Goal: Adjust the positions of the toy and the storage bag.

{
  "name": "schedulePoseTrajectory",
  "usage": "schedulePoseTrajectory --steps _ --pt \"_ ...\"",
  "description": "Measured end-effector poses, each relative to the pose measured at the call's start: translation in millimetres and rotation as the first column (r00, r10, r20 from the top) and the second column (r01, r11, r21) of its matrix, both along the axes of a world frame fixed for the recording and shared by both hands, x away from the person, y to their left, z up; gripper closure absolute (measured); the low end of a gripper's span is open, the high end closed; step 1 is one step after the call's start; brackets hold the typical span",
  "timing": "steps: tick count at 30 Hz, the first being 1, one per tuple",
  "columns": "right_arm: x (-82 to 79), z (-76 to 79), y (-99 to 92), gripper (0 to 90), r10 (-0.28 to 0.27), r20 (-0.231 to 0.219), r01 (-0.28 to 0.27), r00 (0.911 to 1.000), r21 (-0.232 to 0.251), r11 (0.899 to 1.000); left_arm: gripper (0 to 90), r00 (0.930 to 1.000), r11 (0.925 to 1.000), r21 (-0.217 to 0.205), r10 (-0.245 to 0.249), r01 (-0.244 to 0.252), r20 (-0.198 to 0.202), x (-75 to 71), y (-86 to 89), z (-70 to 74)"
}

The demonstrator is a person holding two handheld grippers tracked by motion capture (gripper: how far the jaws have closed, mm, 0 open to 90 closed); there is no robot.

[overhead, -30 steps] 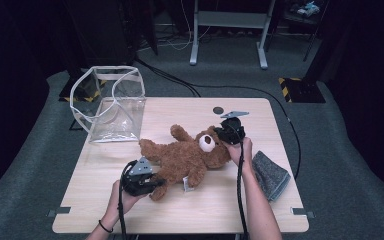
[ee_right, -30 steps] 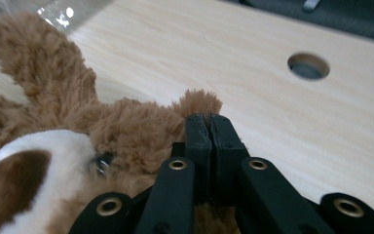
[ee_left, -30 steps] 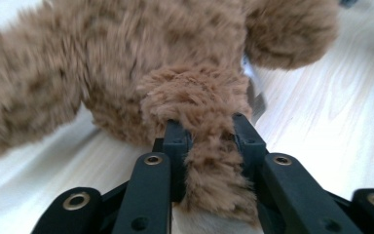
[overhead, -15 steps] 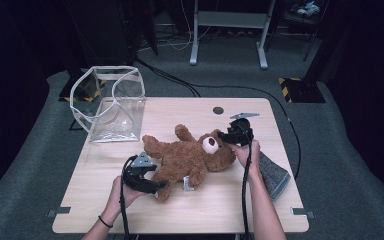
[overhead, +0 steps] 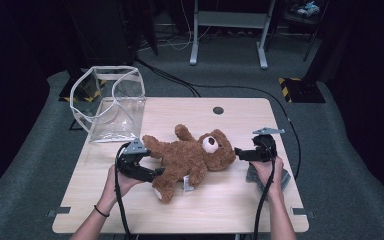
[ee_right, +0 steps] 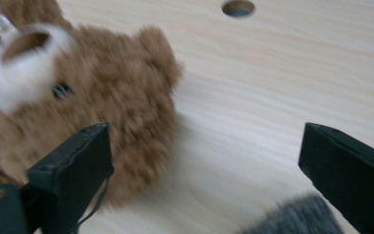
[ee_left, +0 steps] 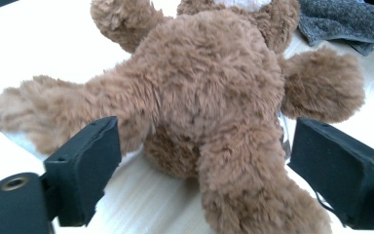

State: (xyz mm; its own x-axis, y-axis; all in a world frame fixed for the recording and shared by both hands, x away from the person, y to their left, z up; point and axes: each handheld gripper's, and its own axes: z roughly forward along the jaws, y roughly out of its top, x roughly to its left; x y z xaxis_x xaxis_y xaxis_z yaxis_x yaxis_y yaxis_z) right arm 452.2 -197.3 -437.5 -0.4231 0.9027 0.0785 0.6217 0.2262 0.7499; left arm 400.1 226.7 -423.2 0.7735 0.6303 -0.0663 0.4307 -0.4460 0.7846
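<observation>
Both jaws have just been opening. Left hand-held gripper (overhead: 156,173) gapes around the bear's (overhead: 190,159) leg; right hand-held gripper (overhead: 238,152) gapes, empty, beside its head. Soft, light plush: pinch a limb.

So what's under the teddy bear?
The teddy bear lies straight on the wooden table. A small white tag pokes out near its leg. Whatever else might be under its body is covered by the fur. The grey cloth sits apart, beside its head.

Bare table (overhead: 230,205) nearside; teddy bear (overhead: 190,157) blocks the middle, seemingly.
</observation>
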Motion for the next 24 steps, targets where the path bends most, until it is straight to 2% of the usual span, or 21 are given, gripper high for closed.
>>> schedulePoseTrajectory --steps 1,2,3,4,6,8,9,11,12,14,15,17,20,21,24 --pt "0.0 0.0 0.0 2.5 0.0 0.0 0.0 1.0 0.0 1.0 10.1 1.0 1.0 0.002 0.001 -0.001 -0.001 2.4 -1.9 1.3" --pt "-8.5 -5.1 -7.7 0.0 -0.011 0.0 0.011 0.9999 0.007 1.0 6.9 1.0 1.0 0.004 0.006 -0.006 -0.002 7.2 -6.1 4.3" --pt "-14.0 -9.6 -12.5 0.0 -0.009 0.001 0.009 1.0 -0.005 1.0 5.4 0.9999 1.0 0.008 0.0 0.001 -0.012 8.6 -7.1 5.7" --pt "-18.0 -12.7 -14.9 0.0 -0.018 0.0 0.018 0.9998 -0.011 1.0 3.8 1.0 1.0 0.003 -0.001 0.001 -0.005 10.7 -9.2 6.3" --pt "-26.8 -22.0 -22.0 0.0 -0.033 -0.007 0.033 0.9994 -0.017 0.999 0.0 0.9999 0.9996 0.025 -0.014 0.014 0.001 15.4 -14.1 9.0" --pt "-35.8 -32.4 -31.3 0.0 -0.051 -0.015 0.051 0.9986 -0.023 0.998 0.0 0.9999 0.9997 0.017 -0.016 0.016 0.001 19.5 -20.0 10.9" --pt "-35.8 -32.4 -31.3 0.0 -0.051 -0.015 0.051 0.9986 -0.023 0.998 0.0 0.9999 0.9997 0.017 -0.016 0.016 0.001 19.5 -20.0 10.9" --pt "-43.8 -41.6 -38.9 0.0 -0.078 -0.018 0.078 0.9968 -0.024 0.997 0.0 0.9995 0.9992 0.028 -0.03 0.03 0.004 24.5 -26.5 12.9" --pt "-48.3 -48.0 -44.3 0.0 -0.091 -0.023 0.091 0.9955 -0.019 0.996 0.0 0.999 0.9982 0.039 -0.045 0.045 -0.007 30.1 -32.3 14.2" --pt "-53.1 -53.9 -48.8 0.0 -0.1 -0.022 0.099 0.9948 -0.03 0.995 0.0 0.9988 0.9983 0.032 -0.049 0.049 -0.007 33.8 -36.5 14.6" --pt "-55.5 -56.3 -50.4 0.0 -0.108 -0.024 0.107 0.9939 -0.029 0.994 0.0 0.9983 0.9972 0.046 -0.058 0.059 -0.011 39.6 -41.8 15.5" --pt "-59.0 -60.5 -53.3 0.0 -0.116 -0.028 0.115 0.9929 -0.033 0.993 0.0 0.9984 0.9974 0.045 -0.055 0.055 -0.015 44.7 -48.4 16.1" --pt "-64.2 -65.8 -57.9 0.0 -0.118 -0.013 0.118 0.9929 -0.028 0.993 0.0 0.9976 0.9966 0.049 -0.065 0.066 -0.023 50.9 -54.5 17.1" --pt "-65.4 -67.4 -58.4 0.0 -0.124 -0.023 0.124 0.992 -0.028 0.992 0.0 0.9975 0.9964 0.051 -0.067 0.068 -0.021 52.7 -57.2 17.0" --pt "-67.0 -73.9 -60.9 0.0 -0.116 -0.014 0.115 0.9931 -0.033 0.993 0.0 0.9972 0.995 0.066 -0.074 0.074 -0.008 56.0 -64.8 18.2"
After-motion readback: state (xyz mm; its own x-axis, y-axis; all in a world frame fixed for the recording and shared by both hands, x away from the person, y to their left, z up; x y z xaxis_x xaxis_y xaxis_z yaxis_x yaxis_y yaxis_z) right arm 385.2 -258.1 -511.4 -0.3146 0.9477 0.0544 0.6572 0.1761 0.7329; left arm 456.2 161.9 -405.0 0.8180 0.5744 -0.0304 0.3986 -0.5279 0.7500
